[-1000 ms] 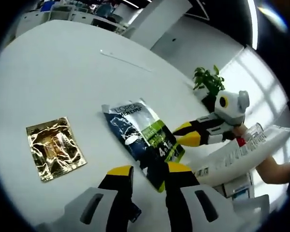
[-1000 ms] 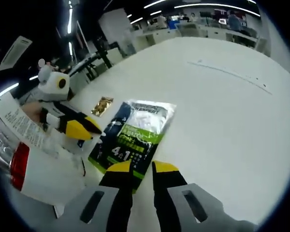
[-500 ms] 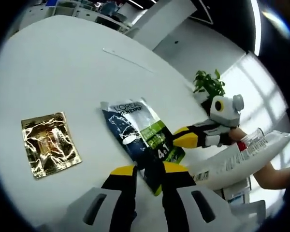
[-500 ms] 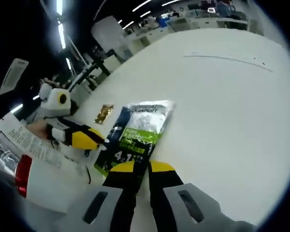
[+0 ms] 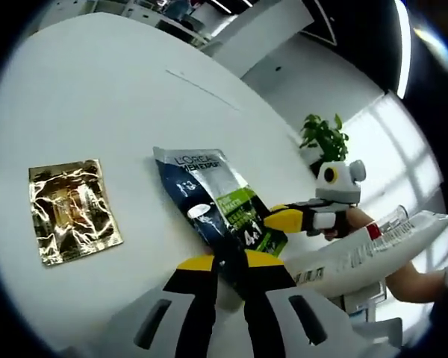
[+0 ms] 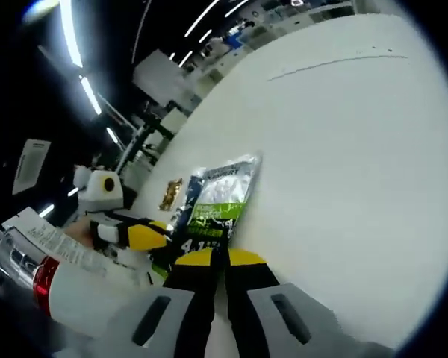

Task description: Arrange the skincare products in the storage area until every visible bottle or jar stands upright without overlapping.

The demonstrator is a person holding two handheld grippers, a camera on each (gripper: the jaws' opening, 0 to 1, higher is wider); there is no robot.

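In the left gripper view, a gold foil sachet [image 5: 73, 210] is seen lying flat on the white table [image 5: 97, 89] at the left, well apart from the other things. To its right, a dark blue and green L'Oreal sachet [image 5: 220, 212] lies flat, its near end reaching down between the yellow tips of the left gripper [image 5: 230, 265]. The jaws are seen nearly closed on that near edge, though whether the sachet is actually pinched cannot be told. Further right, the right gripper [image 5: 276, 218] comes in with its yellow tip at the sachet's right edge. Beyond it, a white tube with a red band and clear cap [image 5: 373, 246] is seen lying on its side, with a person's arm [image 5: 414, 280] just beside it. A green potted plant [image 5: 325, 138] stands far off at the table's right edge.

In the right gripper view, the white tube [image 6: 48, 272] is seen at the left, lying down. The left gripper [image 6: 145, 236] sits next to it, its tip at the L'Oreal sachet [image 6: 213, 205], with the gold sachet [image 6: 170, 192] beyond. The right gripper [image 6: 215, 261] is shown with jaws almost together at the sachet's near edge; a firm hold cannot be confirmed. The table [image 6: 343, 149] extends to the right.
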